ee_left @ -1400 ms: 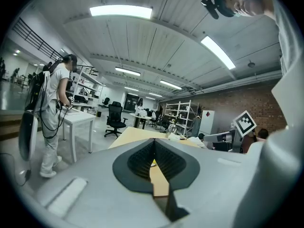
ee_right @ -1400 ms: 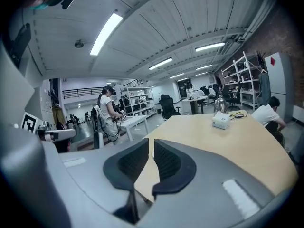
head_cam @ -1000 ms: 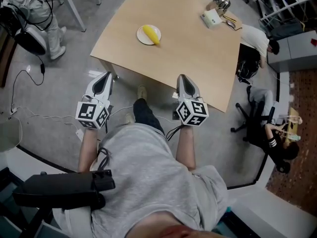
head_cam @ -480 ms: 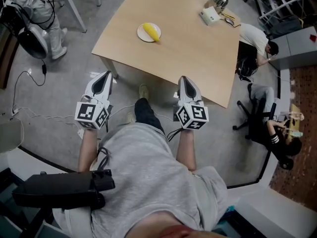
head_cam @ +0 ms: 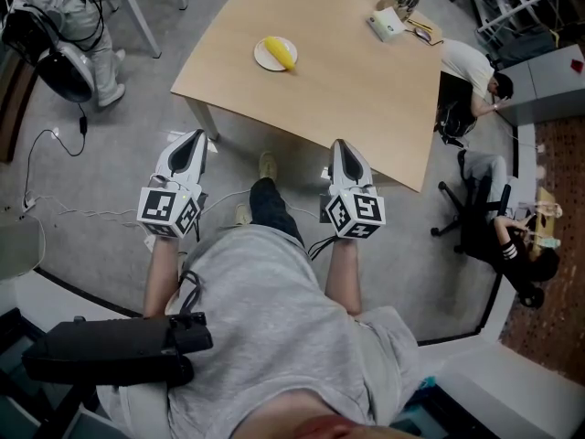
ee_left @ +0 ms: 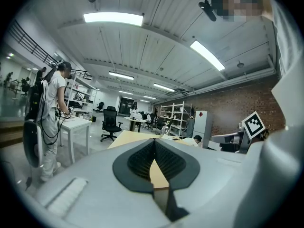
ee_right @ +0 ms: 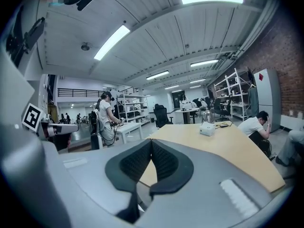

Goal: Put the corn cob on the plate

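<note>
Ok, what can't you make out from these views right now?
- Head view: the corn cob lies on the plate, but it is too small to tell whether it overhangs the rim.
- Both gripper views: cob and plate do not show. The bodies of the left gripper and right gripper cover the near table.
- Head view: the objects at the table's far corner are too small to identify.
</note>
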Demonstrator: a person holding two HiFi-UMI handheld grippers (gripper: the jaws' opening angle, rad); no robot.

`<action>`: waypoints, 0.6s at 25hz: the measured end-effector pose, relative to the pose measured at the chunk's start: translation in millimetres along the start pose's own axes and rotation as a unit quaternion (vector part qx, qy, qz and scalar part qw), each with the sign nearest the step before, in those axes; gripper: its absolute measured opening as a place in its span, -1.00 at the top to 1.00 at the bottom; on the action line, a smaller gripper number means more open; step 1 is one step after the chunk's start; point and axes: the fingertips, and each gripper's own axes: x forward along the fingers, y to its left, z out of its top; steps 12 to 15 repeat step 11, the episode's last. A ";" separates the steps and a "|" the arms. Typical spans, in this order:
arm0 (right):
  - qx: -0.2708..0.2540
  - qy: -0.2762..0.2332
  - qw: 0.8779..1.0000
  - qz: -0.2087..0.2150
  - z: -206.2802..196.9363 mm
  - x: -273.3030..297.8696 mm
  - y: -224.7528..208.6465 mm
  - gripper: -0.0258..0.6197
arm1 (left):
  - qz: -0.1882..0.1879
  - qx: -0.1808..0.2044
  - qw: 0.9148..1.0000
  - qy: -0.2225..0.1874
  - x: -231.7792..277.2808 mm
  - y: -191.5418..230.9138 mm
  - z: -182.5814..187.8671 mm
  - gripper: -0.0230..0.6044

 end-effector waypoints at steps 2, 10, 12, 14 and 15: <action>0.000 -0.001 1.000 0.000 -0.7 -4.1 -0.3 0.90 | -0.001 0.000 1.000 0.000 -2.5 -2.9 -0.4 0.87; 0.000 -0.006 1.000 0.001 0.9 -14.6 4.9 0.90 | 0.002 0.003 1.000 -0.004 -14.6 -6.1 3.6 0.87; 0.000 -0.006 1.000 0.001 1.0 -15.2 5.5 0.90 | 0.002 0.004 1.000 -0.004 -15.6 -6.1 3.9 0.87; 0.000 -0.006 1.000 0.001 1.0 -15.2 5.5 0.90 | 0.002 0.004 1.000 -0.004 -15.6 -6.1 3.9 0.87; 0.000 -0.006 1.000 0.001 1.0 -15.2 5.5 0.90 | 0.002 0.004 1.000 -0.004 -15.6 -6.1 3.9 0.87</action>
